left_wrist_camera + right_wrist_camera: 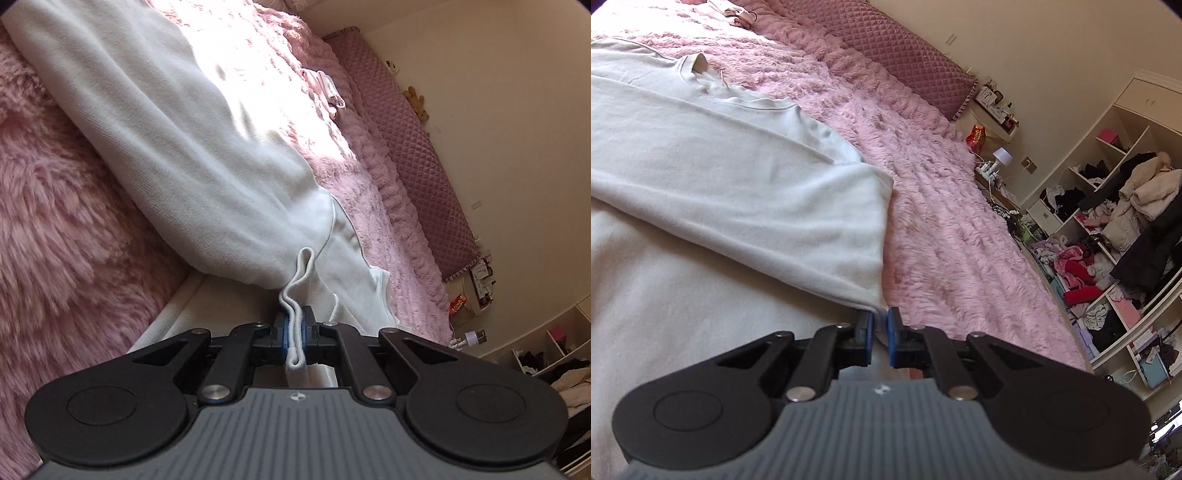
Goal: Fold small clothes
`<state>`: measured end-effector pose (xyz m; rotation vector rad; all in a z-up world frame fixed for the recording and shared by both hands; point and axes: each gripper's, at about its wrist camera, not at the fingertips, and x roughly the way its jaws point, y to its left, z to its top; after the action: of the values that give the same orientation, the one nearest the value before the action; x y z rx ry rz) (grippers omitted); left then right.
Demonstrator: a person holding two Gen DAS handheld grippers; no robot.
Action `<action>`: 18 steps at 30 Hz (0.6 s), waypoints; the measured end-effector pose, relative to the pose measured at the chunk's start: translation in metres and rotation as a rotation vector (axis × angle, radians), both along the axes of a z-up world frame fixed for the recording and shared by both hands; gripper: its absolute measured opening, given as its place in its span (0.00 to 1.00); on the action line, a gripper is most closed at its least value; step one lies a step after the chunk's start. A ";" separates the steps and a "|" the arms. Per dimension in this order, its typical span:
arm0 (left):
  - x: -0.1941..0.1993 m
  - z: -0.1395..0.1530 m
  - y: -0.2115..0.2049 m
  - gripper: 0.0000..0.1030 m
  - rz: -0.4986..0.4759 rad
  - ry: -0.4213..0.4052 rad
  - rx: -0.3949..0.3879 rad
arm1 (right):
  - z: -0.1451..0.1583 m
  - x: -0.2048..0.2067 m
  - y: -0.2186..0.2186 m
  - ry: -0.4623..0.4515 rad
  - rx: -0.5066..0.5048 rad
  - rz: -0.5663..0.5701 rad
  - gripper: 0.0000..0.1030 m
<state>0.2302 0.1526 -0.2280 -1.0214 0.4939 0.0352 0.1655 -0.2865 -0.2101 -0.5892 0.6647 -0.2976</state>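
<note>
The left gripper (294, 334) was clamped on a doubled hem of the white shirt (177, 140) at lower centre, the right gripper (880, 332) slightly parted beside its folded sleeve – folding looked partway done on the pink blanket (942, 229), with more folds remaining

White top (731, 192) spread flat; sleeve folded across body.

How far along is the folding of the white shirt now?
Done: one sleeve already lies folded across the white shirt. In hand: the left gripper pinches a doubled hem; the right gripper has a small gap at a corner. Left: completing the fold on the pink blanket.
</note>
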 end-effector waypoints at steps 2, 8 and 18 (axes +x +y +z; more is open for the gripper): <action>0.001 0.007 -0.002 0.06 0.004 0.007 0.001 | 0.000 -0.001 0.001 0.009 -0.013 -0.003 0.04; -0.023 0.041 0.018 0.25 0.023 -0.065 -0.018 | 0.026 -0.018 -0.002 -0.018 0.084 -0.040 0.16; -0.132 0.081 0.122 0.59 0.159 -0.095 0.071 | 0.079 -0.069 0.092 -0.110 0.340 0.293 0.42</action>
<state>0.0983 0.2742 -0.1472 -0.9862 0.3224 0.1445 0.0966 -0.1947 -0.1313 -0.3343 0.5000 0.0578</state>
